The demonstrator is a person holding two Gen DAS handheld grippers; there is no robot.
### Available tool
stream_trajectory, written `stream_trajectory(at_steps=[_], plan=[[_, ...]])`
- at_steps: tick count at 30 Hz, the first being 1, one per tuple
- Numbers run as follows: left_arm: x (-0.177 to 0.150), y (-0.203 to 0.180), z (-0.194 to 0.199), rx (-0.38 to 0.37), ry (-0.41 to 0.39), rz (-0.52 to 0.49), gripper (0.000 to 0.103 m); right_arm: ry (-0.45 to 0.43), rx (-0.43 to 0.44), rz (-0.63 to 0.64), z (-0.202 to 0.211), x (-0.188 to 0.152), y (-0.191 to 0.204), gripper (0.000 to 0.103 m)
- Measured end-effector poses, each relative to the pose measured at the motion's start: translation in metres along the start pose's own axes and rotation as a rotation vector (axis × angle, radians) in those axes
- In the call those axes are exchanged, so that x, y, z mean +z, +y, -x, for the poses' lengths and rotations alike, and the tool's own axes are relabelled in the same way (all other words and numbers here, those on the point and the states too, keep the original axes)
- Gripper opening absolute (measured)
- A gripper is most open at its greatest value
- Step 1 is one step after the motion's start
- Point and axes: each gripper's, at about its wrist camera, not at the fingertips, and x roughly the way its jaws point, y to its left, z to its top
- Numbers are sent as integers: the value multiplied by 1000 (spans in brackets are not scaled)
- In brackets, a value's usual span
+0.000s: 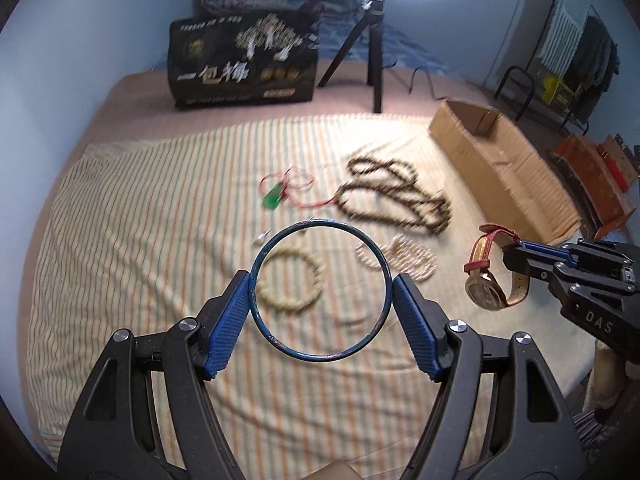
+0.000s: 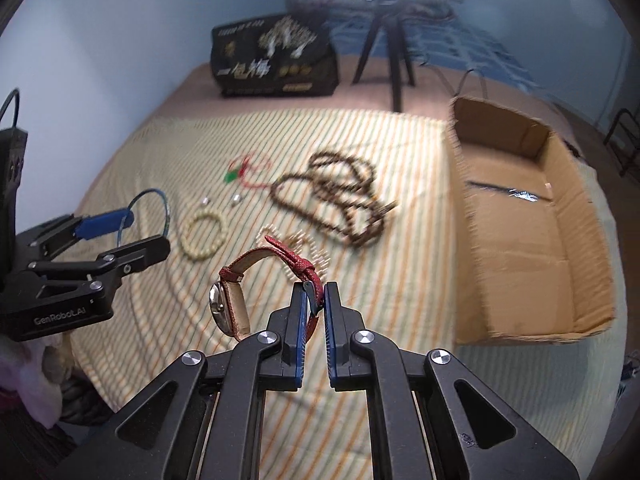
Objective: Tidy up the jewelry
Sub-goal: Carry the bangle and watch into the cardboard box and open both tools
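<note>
Both pieces hang lifted above the bed: left tongs clamped across the blue bangle, right tongs pinching the red watch strap. Next, I judge: carry them into the cardboard box at the bed's right edge.

Thin blue bangle, smooth painted metal with scuffs, sits between ribbed blue rubbery pads on matt black plastic fingers with shiny metal screws. The watch shows a grained red leather-like strap and a glossy metal case. Underneath, soft striped cloth; far right, matt brown cardboard box.
</note>
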Motion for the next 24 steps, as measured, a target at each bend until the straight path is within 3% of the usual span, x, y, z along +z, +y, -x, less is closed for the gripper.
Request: stream_trajectory(at_steps=[14, 24], plan=[[44, -77, 9, -97, -86, -76, 73, -133, -113, -147, 53, 20, -80, 7], [69, -133, -8, -160, -110, -99, 73, -174, -186, -235, 61, 44, -128, 7]])
